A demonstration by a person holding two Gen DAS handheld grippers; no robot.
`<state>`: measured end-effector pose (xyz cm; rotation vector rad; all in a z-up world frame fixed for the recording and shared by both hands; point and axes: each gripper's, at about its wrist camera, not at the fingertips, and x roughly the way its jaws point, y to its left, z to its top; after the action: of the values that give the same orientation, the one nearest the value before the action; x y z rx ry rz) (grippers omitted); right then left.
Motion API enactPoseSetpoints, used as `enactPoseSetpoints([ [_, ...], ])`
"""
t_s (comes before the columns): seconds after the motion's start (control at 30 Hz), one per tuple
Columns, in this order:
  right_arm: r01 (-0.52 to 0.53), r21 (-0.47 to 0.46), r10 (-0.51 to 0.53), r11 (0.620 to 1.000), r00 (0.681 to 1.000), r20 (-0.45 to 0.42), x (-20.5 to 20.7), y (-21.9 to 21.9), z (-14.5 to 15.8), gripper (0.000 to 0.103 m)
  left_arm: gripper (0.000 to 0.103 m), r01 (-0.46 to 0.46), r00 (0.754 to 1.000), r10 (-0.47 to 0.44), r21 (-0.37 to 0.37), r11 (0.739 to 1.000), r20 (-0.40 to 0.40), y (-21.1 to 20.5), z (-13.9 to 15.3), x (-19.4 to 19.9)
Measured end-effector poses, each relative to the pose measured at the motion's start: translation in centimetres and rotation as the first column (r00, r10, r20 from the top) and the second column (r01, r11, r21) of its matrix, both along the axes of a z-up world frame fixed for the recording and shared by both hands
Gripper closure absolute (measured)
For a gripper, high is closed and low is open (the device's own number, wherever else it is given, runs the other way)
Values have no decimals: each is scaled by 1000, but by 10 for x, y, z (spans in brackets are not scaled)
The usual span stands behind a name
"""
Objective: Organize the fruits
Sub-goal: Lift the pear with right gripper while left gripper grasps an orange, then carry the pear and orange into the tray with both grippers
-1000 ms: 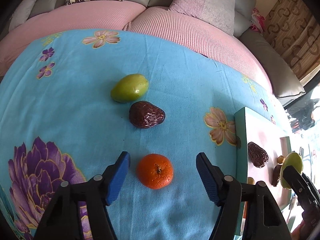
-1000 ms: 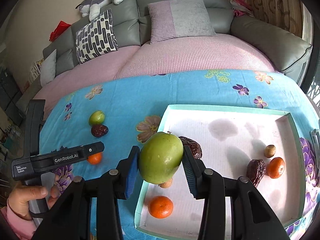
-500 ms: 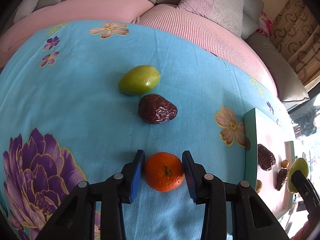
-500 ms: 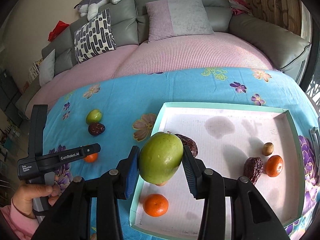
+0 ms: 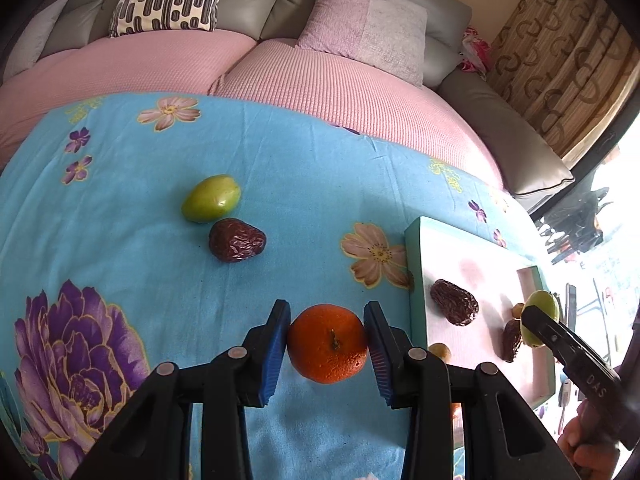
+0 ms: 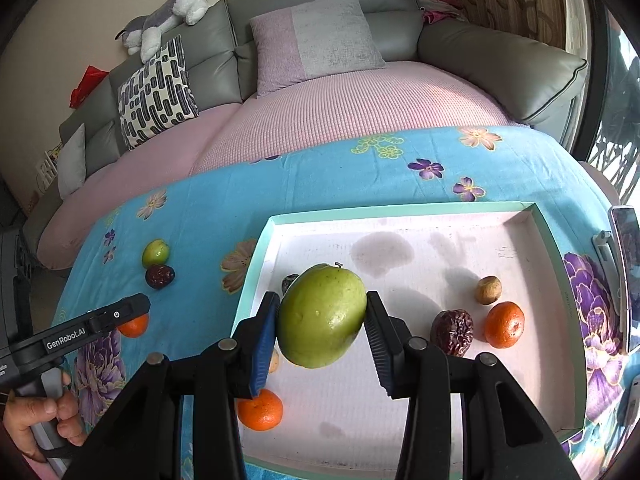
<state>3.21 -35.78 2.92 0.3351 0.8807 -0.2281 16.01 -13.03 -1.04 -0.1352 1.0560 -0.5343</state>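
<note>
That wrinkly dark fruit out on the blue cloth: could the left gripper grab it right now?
Probably not yet: the left gripper is shut on an orange. The dark fruit lies uncovered just ahead on the cloth.

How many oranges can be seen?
3: one in the left gripper over the cloth, two in the tray, near its front-left corner and at its right. Others may be hidden.

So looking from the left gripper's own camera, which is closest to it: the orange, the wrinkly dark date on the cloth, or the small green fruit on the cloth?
1. The orange: clamped between the jaws of the left gripper.
2. The dark date: farther out on the blue cloth, to the left.
3. The small green fruit: farthest, just past the date, also left.
</note>
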Motion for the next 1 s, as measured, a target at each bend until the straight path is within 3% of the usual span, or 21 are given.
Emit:
enactPoseSetpoints([
  [0.2, 132, -23, -132, 991, 991, -6, -20, -41, 6, 58, 62, 124, 992, -124, -6, 992, 32, -34, 12, -27],
  [0.4, 199, -96, -203, 975, 978, -38, -42, -64, 12, 58, 62, 255, 966, -255, 13, 967, 45, -71, 14, -57],
  [1.0, 109, -117, -126, 987, 981, -150, -49, -67, -7, 58, 62, 407, 911, -412, 122, 905, 17, -123, -10, -103],
])
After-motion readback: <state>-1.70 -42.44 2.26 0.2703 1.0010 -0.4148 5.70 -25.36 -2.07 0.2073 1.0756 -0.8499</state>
